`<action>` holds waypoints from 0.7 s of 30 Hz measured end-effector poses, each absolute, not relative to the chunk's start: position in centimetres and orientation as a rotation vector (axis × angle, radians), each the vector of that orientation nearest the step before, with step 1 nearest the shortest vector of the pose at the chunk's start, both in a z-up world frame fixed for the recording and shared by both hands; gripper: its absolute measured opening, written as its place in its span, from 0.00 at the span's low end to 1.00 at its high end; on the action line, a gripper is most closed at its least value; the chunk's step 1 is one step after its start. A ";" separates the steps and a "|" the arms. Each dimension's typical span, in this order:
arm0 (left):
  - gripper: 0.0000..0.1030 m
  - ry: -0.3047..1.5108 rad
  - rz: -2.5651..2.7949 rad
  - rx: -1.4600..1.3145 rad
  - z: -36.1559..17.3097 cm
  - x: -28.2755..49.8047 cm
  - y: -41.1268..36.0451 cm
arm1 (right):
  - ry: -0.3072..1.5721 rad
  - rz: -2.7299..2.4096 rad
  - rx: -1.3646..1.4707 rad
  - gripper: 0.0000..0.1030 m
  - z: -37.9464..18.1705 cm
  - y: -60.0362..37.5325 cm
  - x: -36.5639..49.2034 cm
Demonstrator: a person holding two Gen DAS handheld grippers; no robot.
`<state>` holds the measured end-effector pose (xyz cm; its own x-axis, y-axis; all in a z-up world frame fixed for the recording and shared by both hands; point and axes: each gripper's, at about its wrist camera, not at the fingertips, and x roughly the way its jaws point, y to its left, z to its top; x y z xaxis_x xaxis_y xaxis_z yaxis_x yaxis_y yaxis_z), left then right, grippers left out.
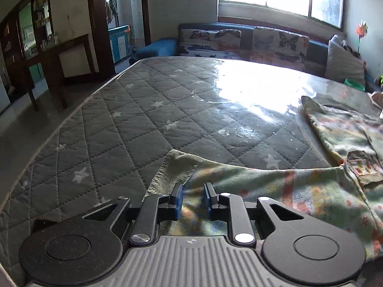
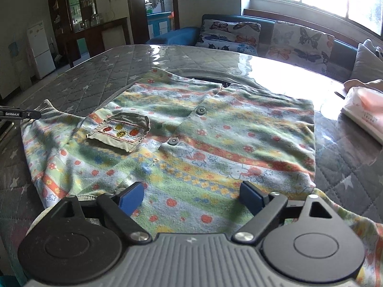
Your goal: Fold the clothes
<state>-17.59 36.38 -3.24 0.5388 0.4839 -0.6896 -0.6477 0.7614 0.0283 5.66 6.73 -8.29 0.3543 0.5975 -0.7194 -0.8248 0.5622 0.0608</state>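
A small fleece shirt [image 2: 215, 129] with pastel stripes, two buttons and a pocket [image 2: 122, 131] lies front up on the quilted grey table cover [image 2: 91, 81]. My right gripper [image 2: 191, 196] hovers over its near hem, jaws wide open, with nothing pinched between the blue pads. In the left wrist view the shirt [image 1: 299, 191] trails off to the right. Its ribbed sleeve cuff [image 1: 177, 169] sticks up just past my left gripper [image 1: 193, 192], whose jaws stand narrow with the sleeve cloth bunched between them. The left tool's black body [image 2: 19, 114] shows at the left edge of the right wrist view.
A pack of wipes [image 2: 363, 112] lies on the table at the right. A sofa with butterfly cushions [image 2: 299, 43] runs along the far edge under the window. The table's left edge [image 1: 71, 117] drops to the floor, with dark cabinets [image 1: 59, 55] beyond.
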 end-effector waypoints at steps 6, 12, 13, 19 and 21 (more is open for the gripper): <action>0.40 0.701 0.590 -0.221 -1.2 -16.5 33.0 | 0.745 0.949 -0.337 0.87 -7.6 6.1 4.3; 0.56 0.673 0.405 -0.198 0.0 -13.8 27.5 | 0.730 0.969 -0.399 0.91 -7.9 5.6 2.2; 0.58 0.673 0.374 -0.197 0.0 -13.4 26.5 | 0.729 0.967 -0.398 0.92 -7.8 5.4 2.0; 0.70 0.668 0.209 -0.203 -0.3 -10.9 21.6 | 0.729 0.952 -0.384 0.94 -7.8 3.8 1.1; 0.75 0.672 0.178 -0.204 -0.7 -10.3 20.5 | 0.743 0.943 -0.370 0.94 -8.0 3.2 1.1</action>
<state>-10.31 20.50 -0.69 0.7689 0.0974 -0.6320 -0.2284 0.9650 -0.1291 1.10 3.22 -8.05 0.3692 0.5941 -0.7147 -0.8342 0.5507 0.0268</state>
